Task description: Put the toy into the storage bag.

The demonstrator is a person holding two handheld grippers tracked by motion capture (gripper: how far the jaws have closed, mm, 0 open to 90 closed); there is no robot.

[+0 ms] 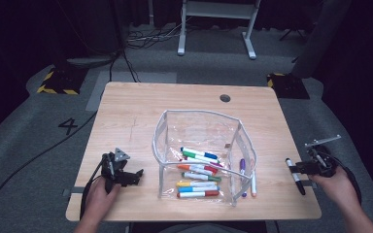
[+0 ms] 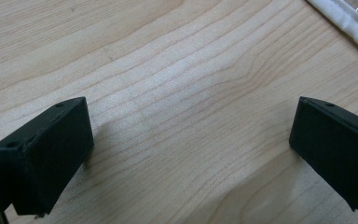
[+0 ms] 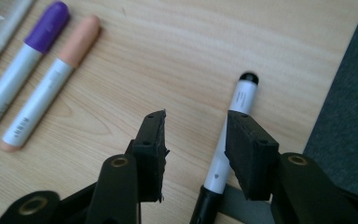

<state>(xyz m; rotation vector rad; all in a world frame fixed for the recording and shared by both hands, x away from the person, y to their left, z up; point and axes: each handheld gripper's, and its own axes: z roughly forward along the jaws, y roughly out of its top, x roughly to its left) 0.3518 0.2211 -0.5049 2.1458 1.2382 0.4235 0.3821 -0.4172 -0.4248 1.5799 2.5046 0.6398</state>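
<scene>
resting on the pale wooden table [image 1: 126, 111] at the left, the left gripper [image 1: 126, 175] has its jaws spread wide w/ bare wood between them, nothing held; it sits well apart from the pens. mid-table stands the clear plastic pouch w/ white edging [image 1: 194, 127], open at the top, w/ a heap of coloured marker pens [image 1: 199, 175] lying inside. just beside its right wall lie a purple-capped white marker [image 3: 25, 63] and a peach-capped white marker [image 3: 51, 81], side by side on the wood. far right, near the table edge, the right gripper [image 3: 195, 135] straddles the black-capped white marker [image 3: 235, 119]; jaws partly apart, pen btwn them, pads not pressing yet. looks like the pick-up step of bagging loose pens. next move prob needs a firm pinch on the barrel, then a lift across to the pouch mouth.
</scene>
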